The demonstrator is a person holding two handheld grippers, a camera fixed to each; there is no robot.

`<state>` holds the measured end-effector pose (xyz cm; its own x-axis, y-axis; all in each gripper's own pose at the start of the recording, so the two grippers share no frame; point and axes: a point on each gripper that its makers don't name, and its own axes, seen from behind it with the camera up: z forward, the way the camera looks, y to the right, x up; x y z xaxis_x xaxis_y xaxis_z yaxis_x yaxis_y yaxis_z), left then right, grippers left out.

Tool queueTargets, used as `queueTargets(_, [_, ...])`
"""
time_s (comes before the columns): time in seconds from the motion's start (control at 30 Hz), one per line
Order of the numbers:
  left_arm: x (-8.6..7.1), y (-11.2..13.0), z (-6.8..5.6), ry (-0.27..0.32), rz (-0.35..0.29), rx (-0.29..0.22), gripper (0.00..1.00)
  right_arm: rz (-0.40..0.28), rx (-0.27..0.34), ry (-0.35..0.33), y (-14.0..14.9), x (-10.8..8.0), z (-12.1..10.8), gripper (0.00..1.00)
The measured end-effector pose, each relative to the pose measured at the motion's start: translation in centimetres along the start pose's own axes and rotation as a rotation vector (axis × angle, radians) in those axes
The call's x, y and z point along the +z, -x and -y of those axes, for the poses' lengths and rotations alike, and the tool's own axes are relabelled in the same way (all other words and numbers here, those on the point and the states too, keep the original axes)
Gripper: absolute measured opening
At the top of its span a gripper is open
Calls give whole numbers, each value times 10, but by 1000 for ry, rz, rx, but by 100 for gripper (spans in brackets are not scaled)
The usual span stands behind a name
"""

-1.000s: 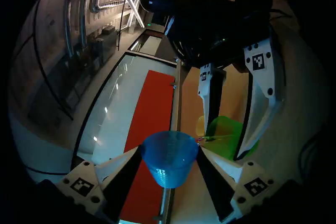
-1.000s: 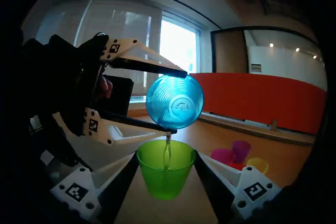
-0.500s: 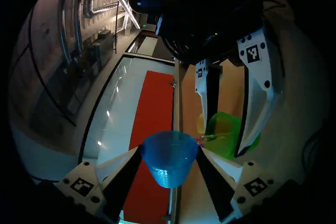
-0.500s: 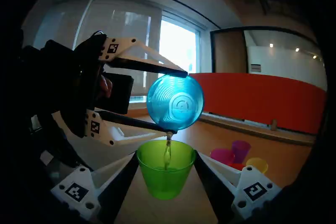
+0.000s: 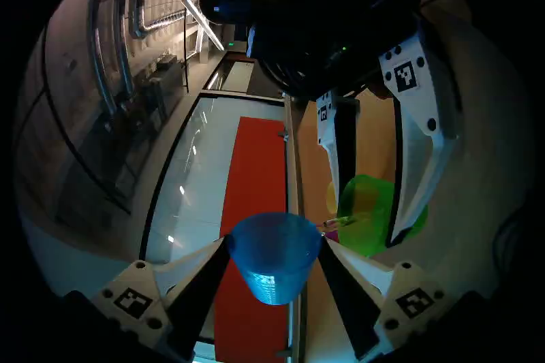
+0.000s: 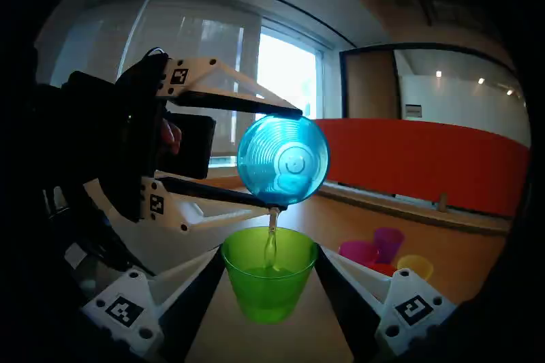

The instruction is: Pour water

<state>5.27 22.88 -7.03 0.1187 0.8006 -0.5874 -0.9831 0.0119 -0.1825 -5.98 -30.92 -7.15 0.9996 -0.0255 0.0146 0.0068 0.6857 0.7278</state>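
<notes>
In the right gripper view, the left gripper (image 6: 286, 160) reaches in from the left, a hand (image 6: 170, 135) behind it. Its jaws are closed on the blue cup (image 6: 283, 160), one finger above it and one below. The cup is tipped well over, so it shows as a round ribbed disc. From its lower edge a thin stream of water (image 6: 271, 235) falls straight down into the green cup (image 6: 269, 288). That cup stands upright directly beneath, with water gathered in its lower part. The right gripper (image 6: 269, 255) has its jaws pressed against the green cup's two sides, holding it just above the pale wooden bench (image 6: 340, 221). Farther back on the bench, to the right, three more cups stand close together: a pink cup (image 6: 361, 252), a purple cup (image 6: 390, 242) and a yellow cup (image 6: 417, 267). Behind them runs a red partition (image 6: 436, 162), and a bright window (image 6: 289, 84) lies beyond the blue cup. In the left gripper view, the blue cup sits between the near jaws, with the green cup just beyond it to the right.
</notes>
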Motion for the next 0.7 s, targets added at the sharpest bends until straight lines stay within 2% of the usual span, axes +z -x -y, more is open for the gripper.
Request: queueTargets(0.7, [0, -9, 2, -26, -9, 136, 89, -9, -5, 9, -4, -3, -1, 94])
